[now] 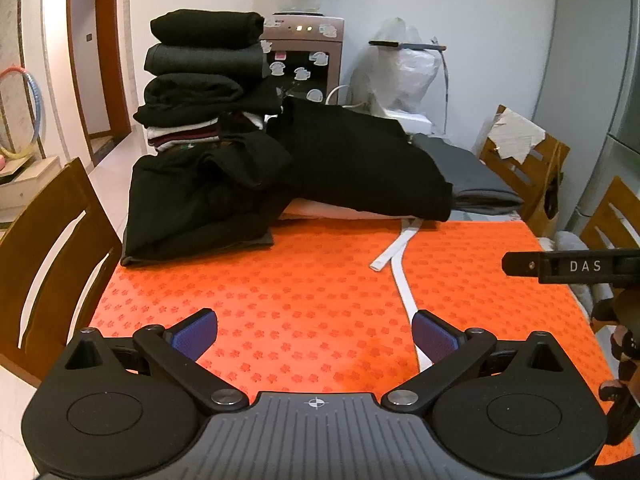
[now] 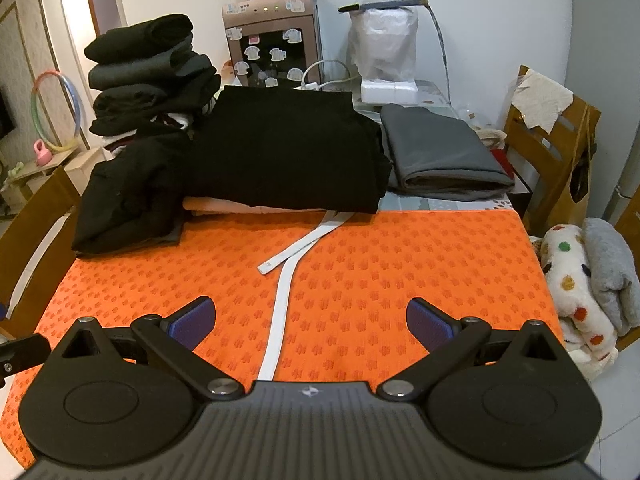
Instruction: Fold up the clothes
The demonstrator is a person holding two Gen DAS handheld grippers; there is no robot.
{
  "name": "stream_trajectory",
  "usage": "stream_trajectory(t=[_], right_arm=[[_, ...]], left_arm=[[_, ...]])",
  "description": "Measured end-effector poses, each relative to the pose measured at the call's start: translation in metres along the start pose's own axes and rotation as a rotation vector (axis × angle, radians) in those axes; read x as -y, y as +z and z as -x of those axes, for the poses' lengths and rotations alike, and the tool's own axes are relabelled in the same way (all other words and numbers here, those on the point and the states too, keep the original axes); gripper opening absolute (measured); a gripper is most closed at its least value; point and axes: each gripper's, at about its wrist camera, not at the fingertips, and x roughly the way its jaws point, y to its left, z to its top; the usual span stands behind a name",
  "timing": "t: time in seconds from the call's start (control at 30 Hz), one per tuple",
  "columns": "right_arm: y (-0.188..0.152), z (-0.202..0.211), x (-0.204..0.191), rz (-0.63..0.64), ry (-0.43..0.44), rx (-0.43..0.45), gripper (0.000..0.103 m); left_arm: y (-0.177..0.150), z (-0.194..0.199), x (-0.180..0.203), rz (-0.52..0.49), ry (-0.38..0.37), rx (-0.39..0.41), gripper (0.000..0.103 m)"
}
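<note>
A folded black garment [image 1: 360, 160] [image 2: 288, 152] lies at the far edge of the orange mat [image 1: 280, 280] [image 2: 400, 264], on top of a pale garment [image 2: 224, 205]. A white belt strip [image 1: 400, 276] [image 2: 282, 292] trails from under it toward me. A tall stack of folded dark clothes [image 1: 200, 80] [image 2: 148, 68] stands at the back left. A rumpled black garment [image 1: 200, 204] [image 2: 128, 204] lies in front of that stack. My left gripper [image 1: 315, 334] is open above the mat's near edge. My right gripper [image 2: 311, 320] is open too, with the strip passing between its fingers on the mat.
A folded grey cloth [image 2: 440, 156] lies at the back right. A water dispenser [image 2: 276, 36] and a plastic bag [image 2: 384, 40] stand behind the clothes. Wooden chairs [image 1: 52, 248] [image 2: 556, 152] flank the table; fluffy spotted and grey textiles [image 2: 588, 280] sit on a seat at the right.
</note>
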Motion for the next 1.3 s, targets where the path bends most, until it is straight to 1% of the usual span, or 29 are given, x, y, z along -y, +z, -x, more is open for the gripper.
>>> stream_trajectory(t=[0.13,0.3,0.53,0.7,0.8,0.97,1.1,1.17,1.23,1.27,1.3], right_arm=[[0.015,-0.021,0.005,0.012,0.012,-0.012,0.102],[0.050,-0.064,0.019,0.036,0.051,-0.035,0.102],[0.117,-0.145,0.047,0.046,0.103,-0.054,0.102],[0.166,-0.213,0.070,0.039,0.144,-0.059,0.102],[0.189,-0.253,0.079,0.041,0.153,-0.069,0.102],[0.225,-0.304,0.088,0.043,0.175,-0.048,0.101],[0.254,-0.338,0.092,-0.007,0.228,-0.021,0.100],[0.265,-0.355,0.093,-0.034,0.252,-0.024,0.098],[0.273,-0.371,0.094,-0.057,0.270,-0.038,0.093],[0.276,-0.379,0.095,-0.071,0.274,-0.046,0.087],[0.277,-0.384,0.096,-0.088,0.283,-0.050,0.074]], left_arm=[[0.005,-0.016,-0.003,0.021,0.019,-0.026,0.103],[0.011,-0.037,-0.010,0.055,0.065,-0.054,0.103],[0.021,-0.063,-0.026,0.138,0.143,-0.087,0.103],[0.026,-0.080,-0.030,0.165,0.189,-0.120,0.103],[0.031,-0.086,-0.030,0.182,0.215,-0.122,0.103],[0.040,-0.098,-0.030,0.196,0.244,-0.124,0.103],[0.047,-0.109,-0.028,0.196,0.253,-0.129,0.103],[0.049,-0.114,-0.028,0.188,0.253,-0.129,0.103],[0.051,-0.118,-0.026,0.178,0.247,-0.132,0.103],[0.052,-0.120,-0.026,0.172,0.243,-0.133,0.103],[0.053,-0.121,-0.025,0.167,0.241,-0.132,0.103]])
